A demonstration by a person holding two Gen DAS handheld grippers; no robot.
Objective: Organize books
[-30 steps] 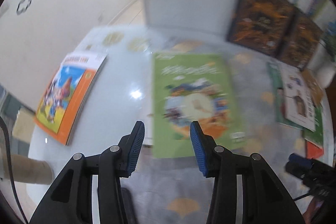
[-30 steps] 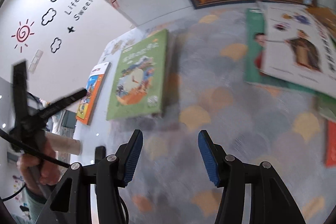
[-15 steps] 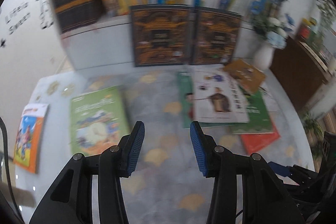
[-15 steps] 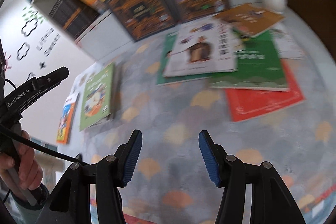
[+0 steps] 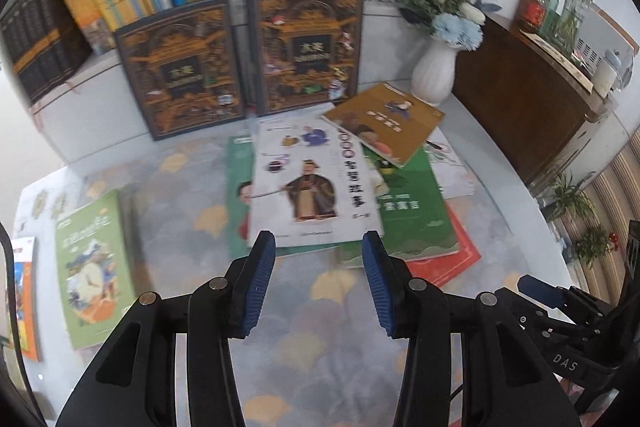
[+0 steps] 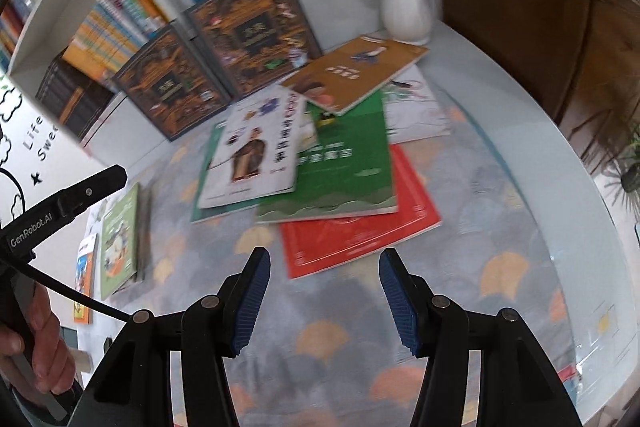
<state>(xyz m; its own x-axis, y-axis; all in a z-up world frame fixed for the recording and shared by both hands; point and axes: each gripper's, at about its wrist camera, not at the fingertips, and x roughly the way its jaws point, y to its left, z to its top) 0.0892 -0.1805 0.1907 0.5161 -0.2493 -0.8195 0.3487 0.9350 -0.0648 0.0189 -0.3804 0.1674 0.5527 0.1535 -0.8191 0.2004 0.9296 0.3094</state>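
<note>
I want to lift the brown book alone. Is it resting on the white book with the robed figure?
Touching. In the right wrist view the brown book has its near corner lying over the top edge of the white book with the robed figure.

Tabletop [image 5: 472, 155], pale, glossy, covered by a grey mat [image 5: 180, 195] printed with yellow-orange leaf shapes; white shelf unit [image 5: 80, 111] along its far edge; dark brown wooden cabinet [image 5: 520, 107] to the right; white wall [image 6: 44, 147] at left bearing black cloud drawings and lettering; white vase [image 5: 434, 75] of blue and white flowers by the cabinet; potted greenery [image 5: 568, 195] lower right
</note>
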